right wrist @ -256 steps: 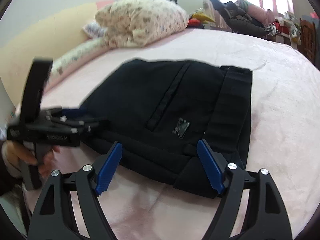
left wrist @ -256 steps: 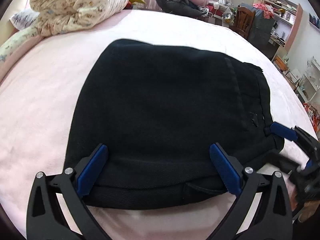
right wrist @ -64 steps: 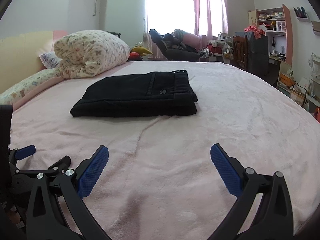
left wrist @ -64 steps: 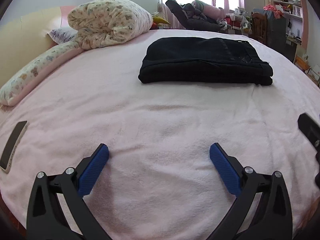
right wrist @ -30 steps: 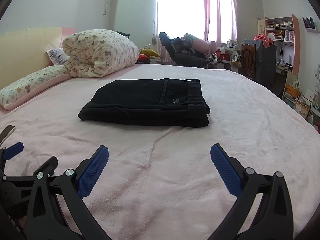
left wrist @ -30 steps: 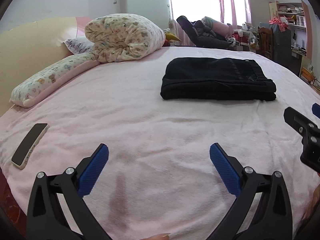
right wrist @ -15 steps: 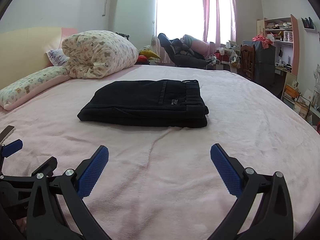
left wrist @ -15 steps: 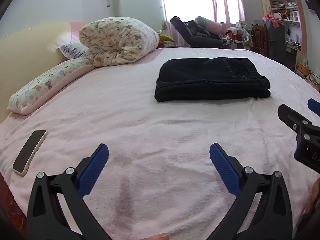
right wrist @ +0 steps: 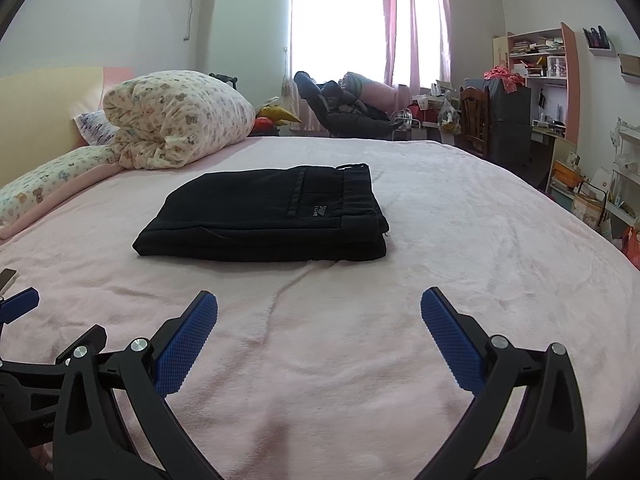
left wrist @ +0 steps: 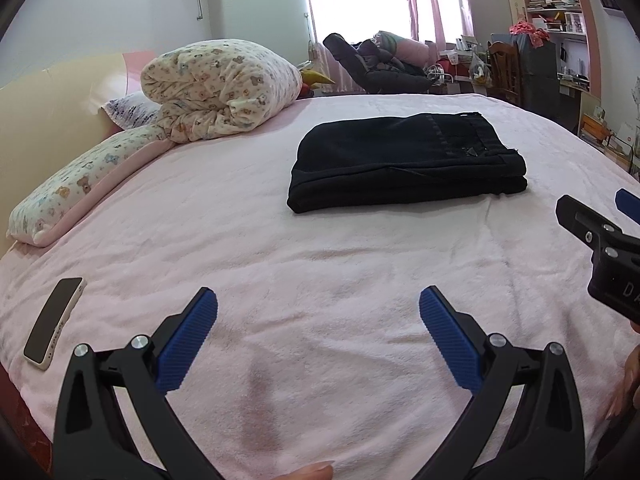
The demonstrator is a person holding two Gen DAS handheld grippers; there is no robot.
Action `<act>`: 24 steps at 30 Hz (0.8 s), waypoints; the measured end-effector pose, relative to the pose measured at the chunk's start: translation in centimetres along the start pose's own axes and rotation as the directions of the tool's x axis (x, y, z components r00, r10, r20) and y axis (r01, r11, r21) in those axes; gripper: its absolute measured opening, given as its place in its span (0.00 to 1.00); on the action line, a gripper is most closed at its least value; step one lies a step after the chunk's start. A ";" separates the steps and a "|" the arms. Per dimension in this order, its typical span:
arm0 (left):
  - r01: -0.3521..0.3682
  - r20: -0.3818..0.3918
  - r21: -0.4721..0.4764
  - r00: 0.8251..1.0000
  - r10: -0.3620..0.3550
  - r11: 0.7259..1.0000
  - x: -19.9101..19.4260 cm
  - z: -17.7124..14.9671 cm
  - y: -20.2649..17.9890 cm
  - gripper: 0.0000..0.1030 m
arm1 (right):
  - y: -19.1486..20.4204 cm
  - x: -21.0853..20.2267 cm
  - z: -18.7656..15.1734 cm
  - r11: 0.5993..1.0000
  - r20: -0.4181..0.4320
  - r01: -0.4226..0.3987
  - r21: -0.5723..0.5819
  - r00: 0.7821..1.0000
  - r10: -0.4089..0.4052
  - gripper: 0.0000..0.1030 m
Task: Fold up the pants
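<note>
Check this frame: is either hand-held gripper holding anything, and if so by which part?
Nothing is held. The left hand-held gripper and right hand-held gripper are both open above the bed, clear of the folded pants.

Bright pink-curtained window (right wrist: 352, 20), cluttered bookshelf (right wrist: 536, 64), pale walls, pink-covered bed (right wrist: 460, 220).

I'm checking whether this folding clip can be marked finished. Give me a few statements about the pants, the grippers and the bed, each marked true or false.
1. The black pants lie folded in a compact stack on the pink bed. True.
2. The right gripper is clamped on the pants. False: it is open and apart from them, above bare blanket.
3. The left gripper is open and holds nothing. True.
4. A phone rests on top of the pants. False: it lies near the bed's edge, far from them.
5. The rolled quilt covers the pants. False: it sits apart, toward the headboard.
</note>
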State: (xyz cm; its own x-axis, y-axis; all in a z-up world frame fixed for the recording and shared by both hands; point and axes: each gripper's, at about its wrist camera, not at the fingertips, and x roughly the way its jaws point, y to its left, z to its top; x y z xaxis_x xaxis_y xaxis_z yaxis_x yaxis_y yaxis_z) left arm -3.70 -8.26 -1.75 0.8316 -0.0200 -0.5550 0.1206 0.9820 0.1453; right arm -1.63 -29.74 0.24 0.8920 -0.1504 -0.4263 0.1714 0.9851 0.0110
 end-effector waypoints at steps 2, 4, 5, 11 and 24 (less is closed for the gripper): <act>0.004 -0.002 0.000 1.000 -0.004 1.000 0.0 0.0 0.0 0.98 | 0.0 0.0 0.0 1.000 -0.001 0.001 0.000 1.000 -0.001 0.99; 0.006 -0.003 -0.001 1.000 -0.006 1.000 0.0 0.1 0.0 0.98 | 0.1 -0.1 -0.1 1.000 -0.002 0.000 -0.002 1.000 0.000 0.99; 0.008 -0.003 -0.001 1.000 -0.008 1.000 0.0 0.1 0.0 0.98 | 0.0 0.0 0.0 1.000 -0.002 -0.001 -0.003 1.000 0.001 0.99; 0.004 0.010 -0.012 1.000 -0.004 1.000 -0.2 0.0 0.1 0.98 | 0.1 0.0 0.0 1.000 -0.005 0.000 -0.004 1.000 0.000 0.99; 0.013 0.016 -0.020 1.000 -0.013 1.000 -0.3 -0.1 0.2 0.98 | 0.0 0.2 -0.3 1.000 -0.014 -0.002 -0.009 1.000 0.002 0.99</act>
State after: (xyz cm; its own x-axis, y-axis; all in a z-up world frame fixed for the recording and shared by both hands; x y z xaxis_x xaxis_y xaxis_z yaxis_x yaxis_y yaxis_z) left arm -3.95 -8.05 -1.67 0.8385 -0.0357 -0.5438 0.1206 0.9853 0.1213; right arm -1.56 -29.74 -0.17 0.8863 -0.1478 -0.4389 0.1663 0.9861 0.0038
